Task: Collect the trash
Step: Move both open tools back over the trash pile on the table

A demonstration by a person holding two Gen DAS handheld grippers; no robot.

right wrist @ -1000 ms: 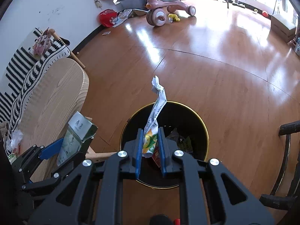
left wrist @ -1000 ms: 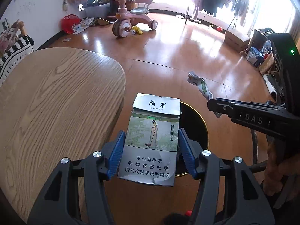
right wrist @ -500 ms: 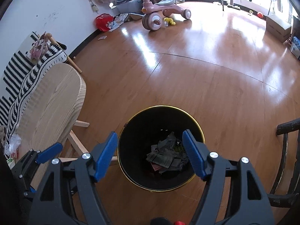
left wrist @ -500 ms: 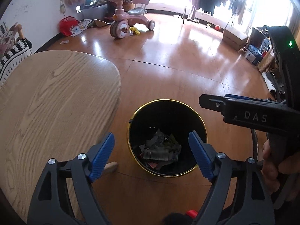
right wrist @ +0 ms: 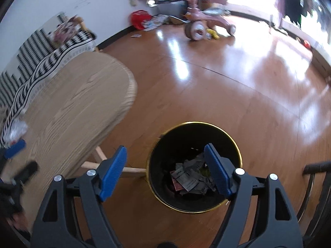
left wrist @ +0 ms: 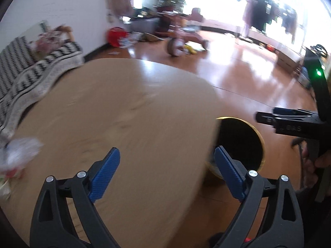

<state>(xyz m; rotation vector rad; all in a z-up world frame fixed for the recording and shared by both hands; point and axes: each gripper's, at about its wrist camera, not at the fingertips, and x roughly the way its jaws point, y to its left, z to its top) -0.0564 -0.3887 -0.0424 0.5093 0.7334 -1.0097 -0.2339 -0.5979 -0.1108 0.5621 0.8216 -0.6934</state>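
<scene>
Trash [left wrist: 18, 155], a crumpled pale wrapper on the surface [left wrist: 128, 128] far left of my empty, still-opening left fingers [left wrist: 227, 175], looked light and soft, best pinched across its bunched middle, while my right fingers [right wrist: 217, 169] were opening, empty, over the bin [right wrist: 194, 165].

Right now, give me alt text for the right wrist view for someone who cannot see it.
The right gripper, jaws opening and empty, hangs above a black bin with a gold rim, standing on the wooden floor with crumpled trash inside. A wooden table is at the left, a pink tricycle far behind.
</scene>
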